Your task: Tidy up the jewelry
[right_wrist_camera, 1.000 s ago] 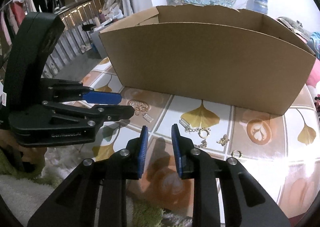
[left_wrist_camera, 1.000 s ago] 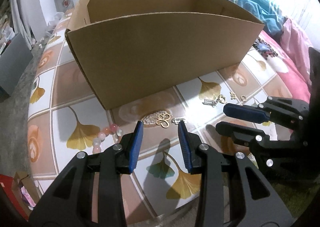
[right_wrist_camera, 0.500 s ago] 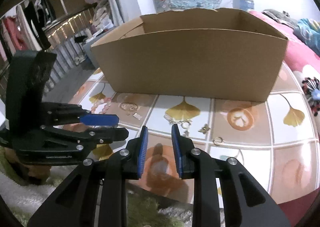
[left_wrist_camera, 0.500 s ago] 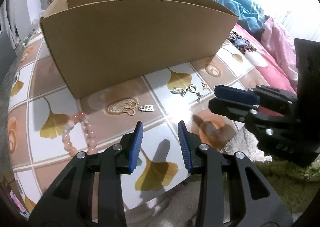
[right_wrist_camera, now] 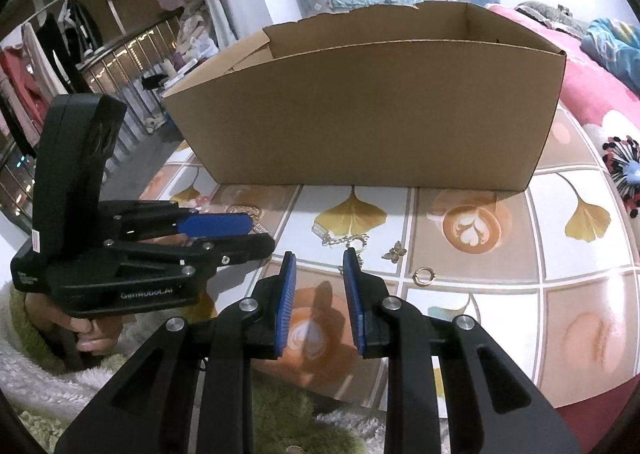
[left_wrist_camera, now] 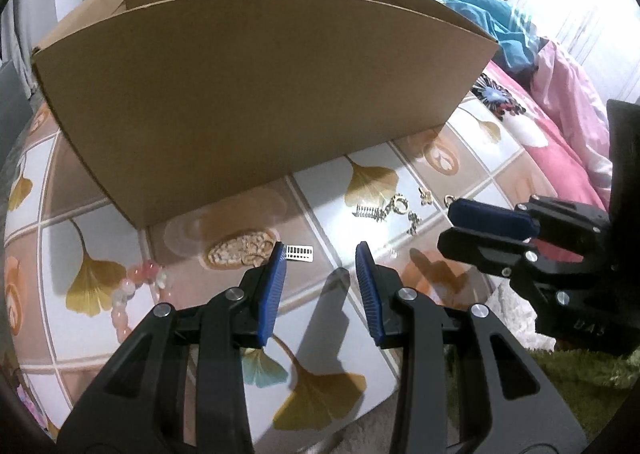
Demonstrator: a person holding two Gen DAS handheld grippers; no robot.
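Jewelry lies on the patterned table (left_wrist_camera: 328, 318) in front of a tall cardboard box (left_wrist_camera: 260, 94). From left to right there is a pink bead bracelet (left_wrist_camera: 136, 286), a gold filigree pendant (left_wrist_camera: 240, 252), a small silver comb-shaped clip (left_wrist_camera: 300, 253), a silver chain with a clasp (left_wrist_camera: 384, 210), a butterfly charm (right_wrist_camera: 395, 251) and a gold ring (right_wrist_camera: 424, 277). My left gripper (left_wrist_camera: 320, 254) hovers open just in front of the pendant and clip, holding nothing. My right gripper (right_wrist_camera: 319, 258) is open and empty, its tips just short of the chain (right_wrist_camera: 340, 240). The left gripper (right_wrist_camera: 260, 234) shows beside it.
The box (right_wrist_camera: 380, 114) walls off the back of the table. The table's front edge drops to a green shaggy rug (left_wrist_camera: 580, 370). Pink bedding (left_wrist_camera: 560, 142) lies to the right, with a clothes rack and railing (right_wrist_camera: 80, 54) to the left. A hand (right_wrist_camera: 92, 338) holds the left tool.
The left gripper has swung right and dipped toward the table, so the pendant and clip now lie at its tips. The right gripper has rolled slightly. Neither jaw gap has changed.
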